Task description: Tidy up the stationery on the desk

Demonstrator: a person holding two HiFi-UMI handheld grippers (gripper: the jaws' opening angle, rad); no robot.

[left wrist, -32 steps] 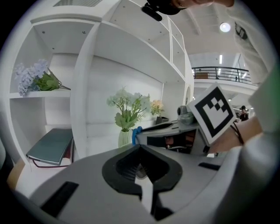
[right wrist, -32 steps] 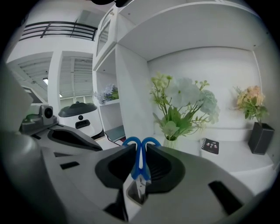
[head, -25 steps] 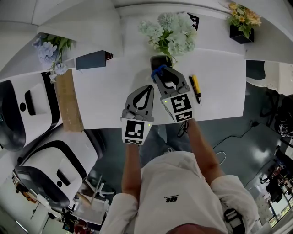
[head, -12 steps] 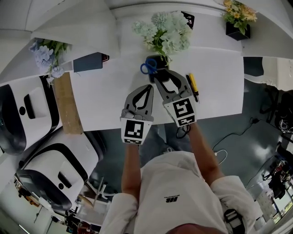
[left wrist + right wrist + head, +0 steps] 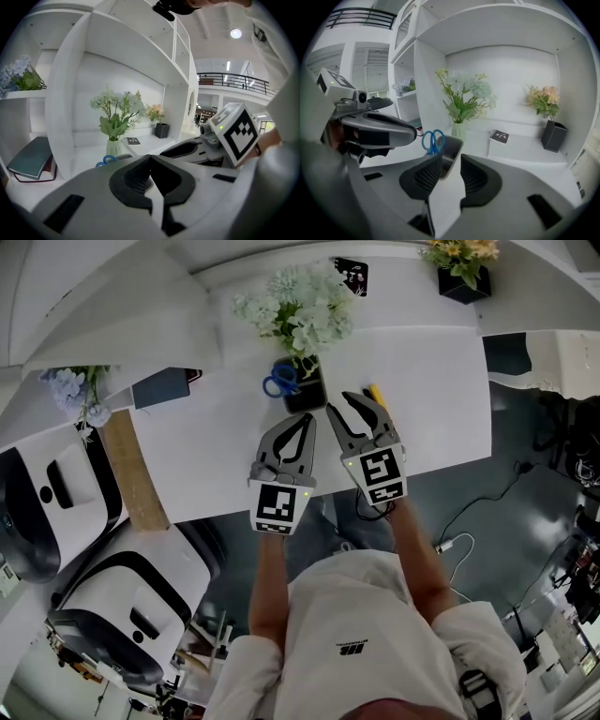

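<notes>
Blue-handled scissors [image 5: 278, 381] stand handles-up in a dark pen holder [image 5: 307, 392] on the white desk [image 5: 441, 399]. My right gripper [image 5: 354, 409] sits just right of the holder and a little nearer to me; it is open, its jaws have just been closing, and nothing is between them. In the right gripper view the scissors [image 5: 433, 139] and holder [image 5: 451, 149] lie just beyond the jaws. A yellow pen [image 5: 375, 393] shows partly behind the right gripper. My left gripper [image 5: 302, 418] is shut and empty below the holder; its own view shows the scissors [image 5: 107, 161].
A vase of pale flowers [image 5: 295, 310] stands right behind the holder. A dark book [image 5: 161, 387] lies at the desk's left, a black card [image 5: 347, 273] and a black flower pot [image 5: 461, 282] at the back. The desk's front edge runs just under both grippers.
One second ago the right gripper held the scissors over the holder. It has let go, the scissors now stand in the holder, and the gripper has drawn back to the right.
</notes>
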